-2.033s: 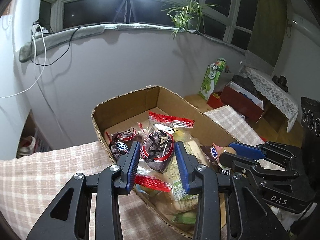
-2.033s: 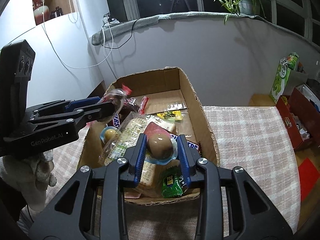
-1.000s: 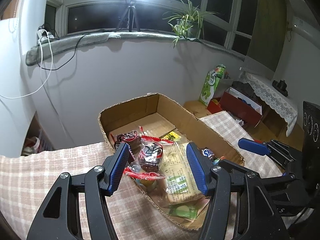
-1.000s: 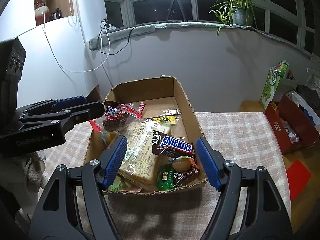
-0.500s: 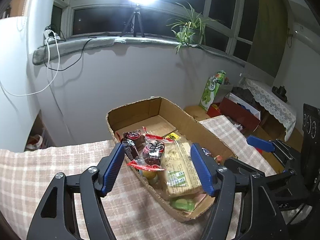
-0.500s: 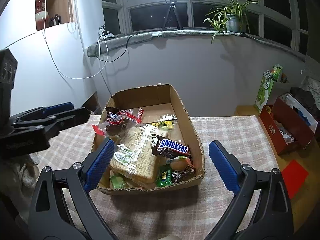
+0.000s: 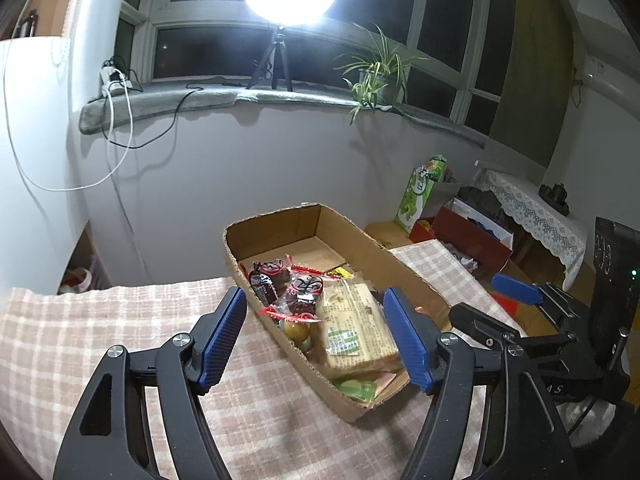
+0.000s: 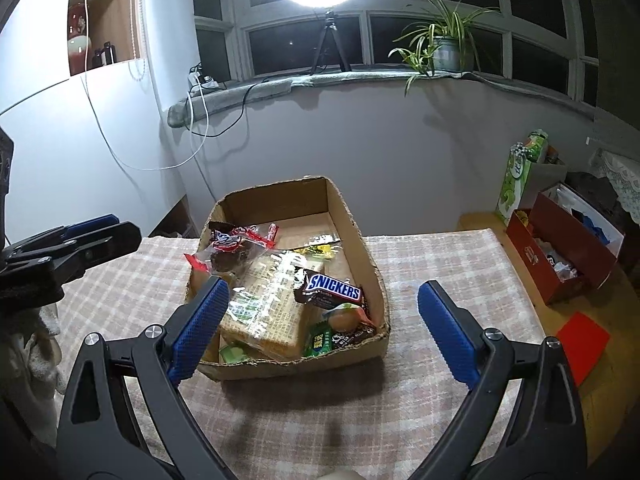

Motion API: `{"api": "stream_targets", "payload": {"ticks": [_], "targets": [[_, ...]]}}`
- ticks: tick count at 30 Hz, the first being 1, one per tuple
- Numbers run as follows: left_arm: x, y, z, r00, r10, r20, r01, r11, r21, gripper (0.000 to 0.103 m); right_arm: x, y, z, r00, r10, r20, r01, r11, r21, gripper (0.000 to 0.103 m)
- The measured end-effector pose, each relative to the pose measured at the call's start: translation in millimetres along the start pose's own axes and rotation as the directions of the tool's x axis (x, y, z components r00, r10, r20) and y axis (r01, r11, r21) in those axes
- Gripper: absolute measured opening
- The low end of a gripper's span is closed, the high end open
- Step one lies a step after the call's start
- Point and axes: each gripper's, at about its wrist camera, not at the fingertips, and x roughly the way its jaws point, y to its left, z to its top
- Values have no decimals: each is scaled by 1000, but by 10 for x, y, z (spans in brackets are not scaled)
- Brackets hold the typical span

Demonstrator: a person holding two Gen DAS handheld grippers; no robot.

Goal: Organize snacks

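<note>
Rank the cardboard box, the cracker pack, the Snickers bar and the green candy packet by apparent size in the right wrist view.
1. cardboard box
2. cracker pack
3. Snickers bar
4. green candy packet

All lie at similar depth, so nearness hardly skews this.

I am seeing the left gripper (image 7: 316, 338) and right gripper (image 8: 324, 332) both showing matte black triangular frames with cut-out windows, silver screws gleaming at the pivots, and ribbed blue pads lining the fingers (image 7: 223, 336), the right one bearing faint white lettering on its side.
</note>
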Motion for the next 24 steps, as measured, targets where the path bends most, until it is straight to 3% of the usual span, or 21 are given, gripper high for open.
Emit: {"api": "stream_targets", "payload": {"ticks": [24], "targets": [[-119, -64, -45, 997, 74, 3, -74, 997, 3, 72, -42, 21, 10, 1000, -4, 4, 4, 1000, -13, 98]]}}
